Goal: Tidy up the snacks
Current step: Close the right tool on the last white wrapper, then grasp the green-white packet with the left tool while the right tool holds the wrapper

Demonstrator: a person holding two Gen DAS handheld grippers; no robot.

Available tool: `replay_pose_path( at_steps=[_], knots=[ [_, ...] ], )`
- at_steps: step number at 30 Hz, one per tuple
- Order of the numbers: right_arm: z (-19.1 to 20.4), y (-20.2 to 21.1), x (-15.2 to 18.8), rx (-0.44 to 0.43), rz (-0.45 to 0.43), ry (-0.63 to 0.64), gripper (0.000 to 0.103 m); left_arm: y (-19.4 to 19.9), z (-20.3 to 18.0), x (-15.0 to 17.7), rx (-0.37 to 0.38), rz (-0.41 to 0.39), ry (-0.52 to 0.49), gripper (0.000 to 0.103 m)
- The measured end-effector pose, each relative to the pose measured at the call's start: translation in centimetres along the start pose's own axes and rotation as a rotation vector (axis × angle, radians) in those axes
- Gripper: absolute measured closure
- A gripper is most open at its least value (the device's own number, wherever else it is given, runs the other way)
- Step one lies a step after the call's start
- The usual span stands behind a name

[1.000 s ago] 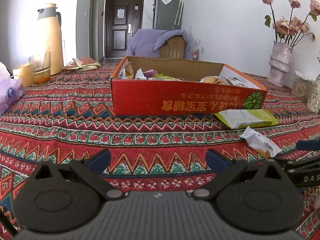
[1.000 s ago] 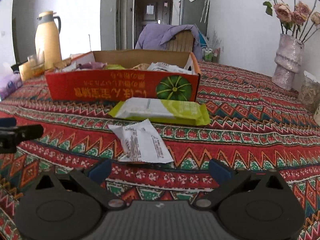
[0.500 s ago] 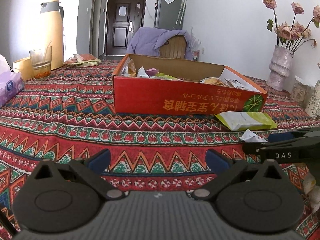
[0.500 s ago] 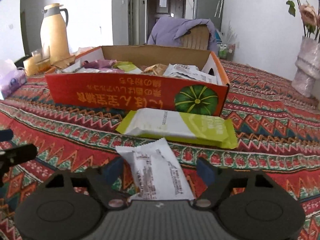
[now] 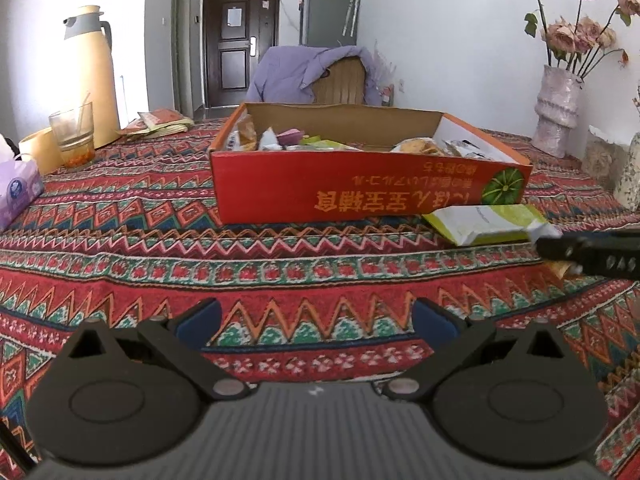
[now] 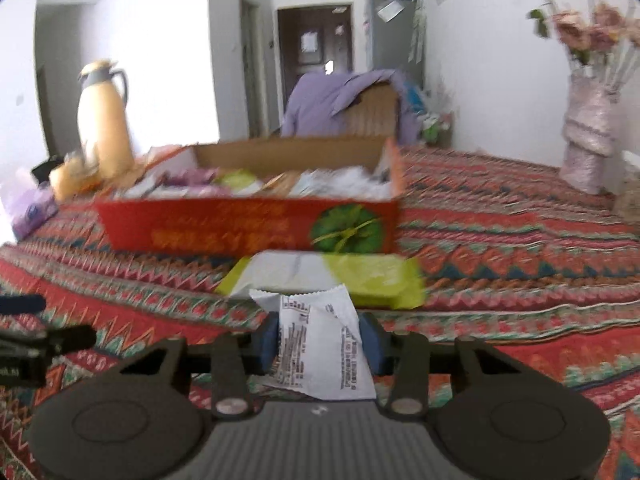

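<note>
An open red cardboard box (image 5: pixel 360 192) with several snacks inside stands mid-table on the patterned cloth. A green and white packet (image 5: pixel 488 222) lies flat in front of its right corner. In the right wrist view a small white snack packet (image 6: pixel 316 320) stands between my right gripper's (image 6: pixel 318 340) blue pads; the jaws are closing and press on both its sides. The green packet (image 6: pixel 332 276) and the box (image 6: pixel 224 228) lie just beyond. My left gripper (image 5: pixel 316 320) hovers open over bare cloth, nothing between its fingers. One right finger (image 5: pixel 592 256) shows at the right edge.
At the far left stand a yellow thermos (image 5: pixel 94 80), a glass (image 5: pixel 74 136) and a purple tissue pack (image 5: pixel 18 192). A vase of dried flowers (image 5: pixel 558 112) is at the far right. A chair draped in purple cloth (image 5: pixel 320 76) sits behind the box.
My right gripper moved forward over the white packet and its jaws narrowed from wide open onto it; the packet's near end has come up. The left gripper stayed open and nearly still.
</note>
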State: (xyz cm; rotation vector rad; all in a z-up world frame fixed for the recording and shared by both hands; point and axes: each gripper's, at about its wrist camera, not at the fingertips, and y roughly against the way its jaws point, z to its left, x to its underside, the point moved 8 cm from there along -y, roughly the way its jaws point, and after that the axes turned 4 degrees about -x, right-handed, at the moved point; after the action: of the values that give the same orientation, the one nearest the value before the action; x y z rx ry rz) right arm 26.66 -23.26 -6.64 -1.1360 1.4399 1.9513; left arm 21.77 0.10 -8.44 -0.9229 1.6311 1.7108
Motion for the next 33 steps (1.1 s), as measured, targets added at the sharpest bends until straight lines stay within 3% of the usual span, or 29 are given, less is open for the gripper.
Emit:
replay_pose_path(
  at_steps=[10, 20, 25, 33],
  knots=[
    [-7.8, 1.2, -2.6, 0.117, -0.095, -0.079, 0.061, -1.5, -5.6, -4.6, 0.046, -0.001, -0.044, 0.0],
    [-13.1, -0.1, -2.3, 0.155, -0.134, -0.182, 0.061, -6.3, -12.4, -7.1, 0.07, 0.078, -0.064, 0.0],
    [-14.2, 0.2, -1.8, 0.153, -0.17, -0.237, 0.061, -7.9, -14.7, -7.7, 0.01, 0.071, -0.062, 0.0],
    [-14.1, 0.8, -1.5, 0.139, -0.191, -0.244, 0.061, -10.2, -14.6, -7.7, -0.112, 0.088, 0.077, 0.0]
  ],
)
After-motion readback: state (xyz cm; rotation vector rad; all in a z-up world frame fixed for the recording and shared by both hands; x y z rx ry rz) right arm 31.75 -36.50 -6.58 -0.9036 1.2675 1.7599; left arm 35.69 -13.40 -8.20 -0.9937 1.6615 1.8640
